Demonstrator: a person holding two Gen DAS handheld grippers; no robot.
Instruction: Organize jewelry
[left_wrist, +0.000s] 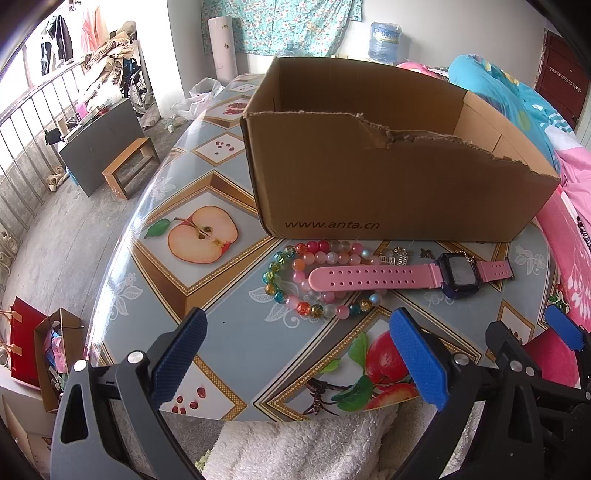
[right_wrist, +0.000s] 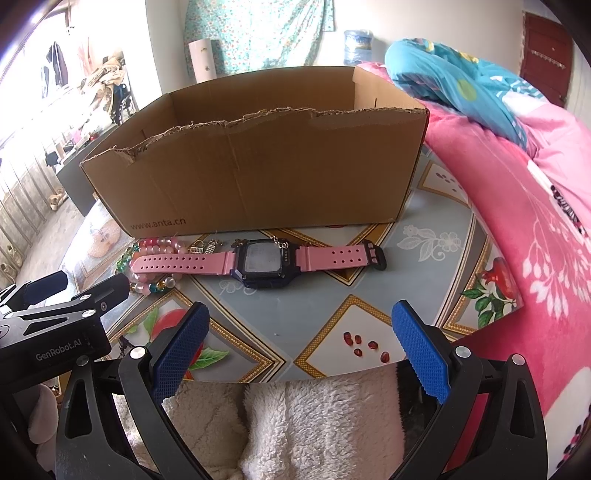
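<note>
While both grippers hover low over the table (right_wrist: 280, 325), left gripper (left_wrist: 297, 354) jaws wide apart and empty, right gripper (right_wrist: 301, 349) likewise, pink watch (right_wrist: 258, 262) flat before the cardboard box (right_wrist: 258, 170), strap overlapping beaded bracelets (left_wrist: 314, 280), small charms (left_wrist: 397, 254) just beside.

I see the desk (left_wrist: 229, 332) under a fruit-print cover — a cardboard box (left_wrist: 369, 184) sits mid-desk; toward the near edge lie a pink watch (left_wrist: 406, 278), beaded bracelets (left_wrist: 314, 280) and small charms (left_wrist: 397, 254).
</note>
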